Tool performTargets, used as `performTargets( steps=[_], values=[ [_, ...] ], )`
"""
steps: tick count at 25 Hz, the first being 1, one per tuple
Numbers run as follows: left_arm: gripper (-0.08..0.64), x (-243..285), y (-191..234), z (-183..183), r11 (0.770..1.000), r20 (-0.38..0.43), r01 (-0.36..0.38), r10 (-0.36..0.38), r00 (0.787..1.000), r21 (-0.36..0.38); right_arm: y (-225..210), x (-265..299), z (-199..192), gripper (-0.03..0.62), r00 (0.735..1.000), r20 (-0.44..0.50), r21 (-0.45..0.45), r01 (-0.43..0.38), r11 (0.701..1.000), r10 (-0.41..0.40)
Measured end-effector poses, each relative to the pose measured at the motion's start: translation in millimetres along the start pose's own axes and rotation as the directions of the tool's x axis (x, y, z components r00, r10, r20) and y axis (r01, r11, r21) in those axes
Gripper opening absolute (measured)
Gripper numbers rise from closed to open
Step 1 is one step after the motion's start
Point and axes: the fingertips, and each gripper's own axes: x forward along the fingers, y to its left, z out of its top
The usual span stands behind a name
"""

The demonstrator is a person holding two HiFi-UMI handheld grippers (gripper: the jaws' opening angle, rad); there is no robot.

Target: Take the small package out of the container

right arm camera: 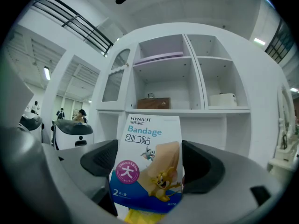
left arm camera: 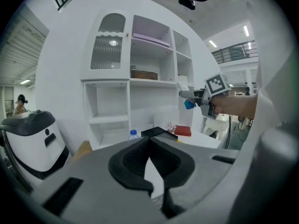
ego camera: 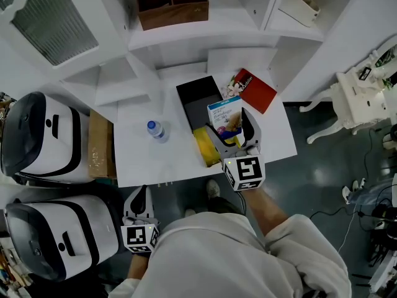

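Small flat blue-and-white bandage package (right arm camera: pixel 148 157): the right gripper (right arm camera: pixel 149 166) is clamping it by both side edges. Only the right gripper view is showing its printed front. Only the head view is showing it hanging over the black rectangular open container (ego camera: pixel 197 95) on the white table (ego camera: pixel 139 157). Its long axis is running along the jaws, top edge pointing away from them. Left gripper (left arm camera: pixel 149 160): jaws are resting together, holding nothing.

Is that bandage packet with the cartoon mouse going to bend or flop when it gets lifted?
Probably stiff-ish: the bandage packet stands flat and upright between the right gripper's jaws without sagging. Likely very light, since it looks thin. Its smooth printed face may be a bit slippery.
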Motion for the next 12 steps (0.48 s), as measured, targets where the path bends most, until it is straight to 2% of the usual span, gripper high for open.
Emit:
performTargets(
  steps=[12],
  values=[
    [0.008, -1.7, -9.6, 4.6, 1.000, 0.013, 0.018, -0.018, 1.000, 0.009, -2.0, -14.7, 28.1, 0.451, 0.998, 0.066, -0.018, 0.011, 1.000, -0.010]
  ],
)
